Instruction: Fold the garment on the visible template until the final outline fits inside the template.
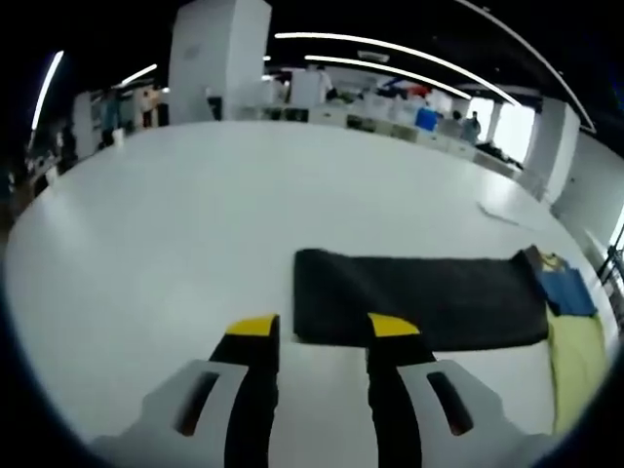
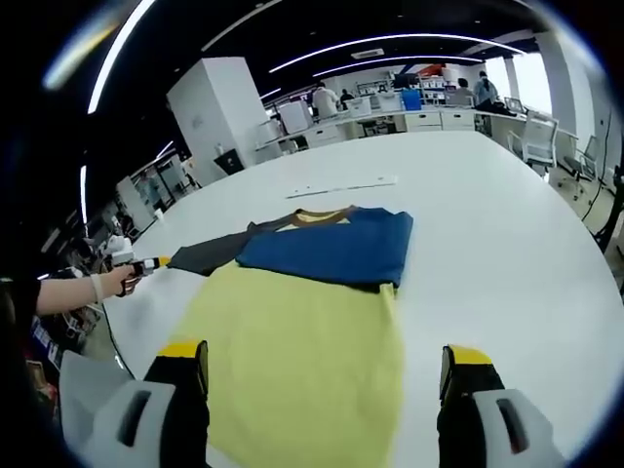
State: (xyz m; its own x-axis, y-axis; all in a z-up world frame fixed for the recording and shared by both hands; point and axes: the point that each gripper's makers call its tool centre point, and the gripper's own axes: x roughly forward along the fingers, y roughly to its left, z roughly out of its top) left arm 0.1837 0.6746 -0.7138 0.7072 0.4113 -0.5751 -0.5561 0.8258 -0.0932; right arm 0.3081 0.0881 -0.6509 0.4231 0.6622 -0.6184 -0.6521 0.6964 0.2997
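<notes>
The garment lies flat on the white table [image 2: 507,224]: a yellow body [image 2: 302,341], a blue chest part [image 2: 331,244], a yellow-brown collar [image 2: 314,215] and a dark grey sleeve [image 2: 207,255] stretched out sideways. My right gripper [image 2: 325,353] is wide open, its yellow-tipped jaws standing either side of the yellow hem end. My left gripper [image 1: 324,327] is open just short of the dark sleeve's [image 1: 419,297] end, nothing between its jaws. The left gripper [image 2: 141,264], in a person's hand [image 2: 109,284], also appears by the sleeve tip in the right gripper view. The blue part [image 1: 567,291] and yellow body [image 1: 575,356] show past the sleeve.
A thin white strip [image 2: 341,187] lies on the table beyond the collar, also seen as a strip [image 1: 502,213] in the left gripper view. Desks, boxes, chairs [image 2: 536,132] and people stand behind the table's far edge. A white pillar [image 2: 219,107] rises at the back left.
</notes>
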